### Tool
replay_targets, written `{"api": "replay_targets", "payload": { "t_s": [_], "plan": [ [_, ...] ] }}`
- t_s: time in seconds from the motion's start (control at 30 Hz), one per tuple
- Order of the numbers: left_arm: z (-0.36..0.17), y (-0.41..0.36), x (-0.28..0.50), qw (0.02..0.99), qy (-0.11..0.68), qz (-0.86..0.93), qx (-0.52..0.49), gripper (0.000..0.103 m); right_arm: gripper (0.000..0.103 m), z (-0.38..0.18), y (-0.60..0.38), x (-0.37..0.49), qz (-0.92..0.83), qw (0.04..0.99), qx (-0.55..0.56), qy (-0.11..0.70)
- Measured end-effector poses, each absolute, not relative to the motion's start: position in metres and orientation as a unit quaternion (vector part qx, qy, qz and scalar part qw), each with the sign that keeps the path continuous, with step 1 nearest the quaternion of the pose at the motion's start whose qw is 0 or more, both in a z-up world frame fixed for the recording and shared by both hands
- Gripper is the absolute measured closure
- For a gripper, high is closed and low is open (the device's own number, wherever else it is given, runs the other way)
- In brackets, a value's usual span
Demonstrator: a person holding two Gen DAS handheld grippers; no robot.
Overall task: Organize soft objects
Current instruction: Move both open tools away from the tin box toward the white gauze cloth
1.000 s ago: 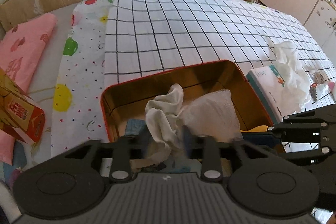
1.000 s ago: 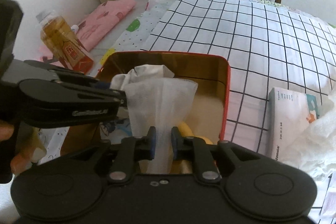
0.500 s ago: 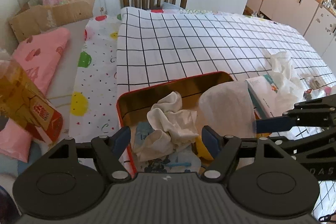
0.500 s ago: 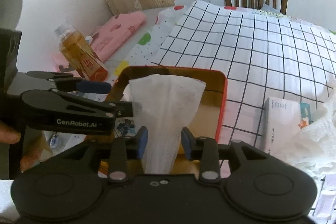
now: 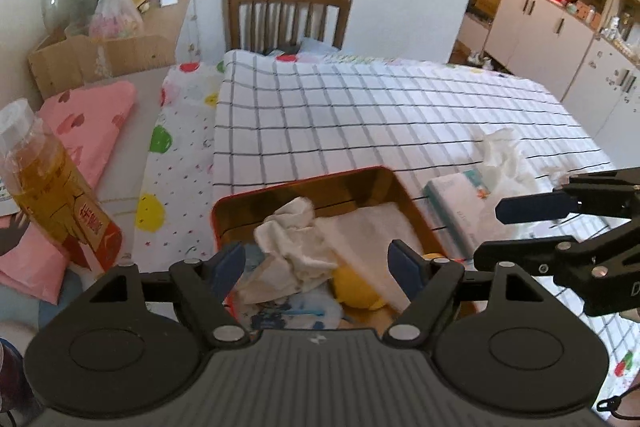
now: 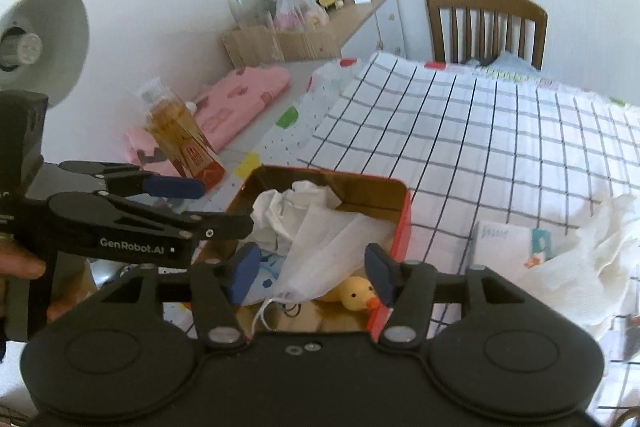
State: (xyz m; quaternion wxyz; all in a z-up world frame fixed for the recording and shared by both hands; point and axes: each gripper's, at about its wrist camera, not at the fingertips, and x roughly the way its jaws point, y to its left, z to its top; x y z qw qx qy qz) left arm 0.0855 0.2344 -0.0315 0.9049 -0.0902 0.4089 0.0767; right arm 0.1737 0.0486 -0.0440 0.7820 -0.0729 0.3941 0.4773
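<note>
A red-rimmed tin (image 5: 304, 183) (image 6: 402, 223) with a gold inside stands on the checked cloth. In it lie a crumpled cream cloth (image 5: 292, 239) (image 6: 296, 203), a thin white sheet (image 5: 372, 227) (image 6: 332, 247), a yellow toy duck (image 5: 356, 287) (image 6: 356, 295) and a blue-printed cloth (image 5: 296, 311). My left gripper (image 5: 316, 265) (image 6: 216, 205) hovers above the tin's near end, its jaws opening and nothing pressed between them. My right gripper (image 6: 312, 269) (image 5: 488, 233) hangs over the tin's right side, jaws opening. The white sheet lies loose below its pads.
A tissue packet (image 5: 460, 203) and crumpled white paper (image 5: 504, 155) lie right of the tin. An amber bottle (image 5: 48, 195) and folded pink cloth (image 5: 92, 119) sit to the left. A wooden chair (image 5: 286, 15) stands at the table's far end, a lamp (image 6: 40, 39) at left.
Both grippers have risen and drawn back from the tin. The right one let go of the white sheet, which sank into the tin. The left jaws spread off the cream cloth.
</note>
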Motion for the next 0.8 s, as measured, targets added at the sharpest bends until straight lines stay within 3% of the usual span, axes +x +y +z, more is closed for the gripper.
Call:
{"api": "replay_targets", "payload": {
  "t_s": [0.2, 0.33, 0.8],
  "plan": [
    [-0.017, 0.210, 0.087, 0.912, 0.396, 0.061, -0.086, 0.025, 0.039, -0.027, 0.019, 0.173, 0.478, 0.790, -0.058, 0.379],
    [-0.010, 0.191, 0.089, 0.916, 0.389, 0.052, -0.081, 0.018, 0.038, -0.020, -0.002, 0.173, 0.475, 0.797, -0.062, 0.367],
    [-0.002, 0.123, 0.108, 0.925, 0.371, 0.030, -0.079, 0.016, 0.020, -0.017, -0.095, 0.197, 0.428, 0.830, -0.068, 0.349]
  ]
}}
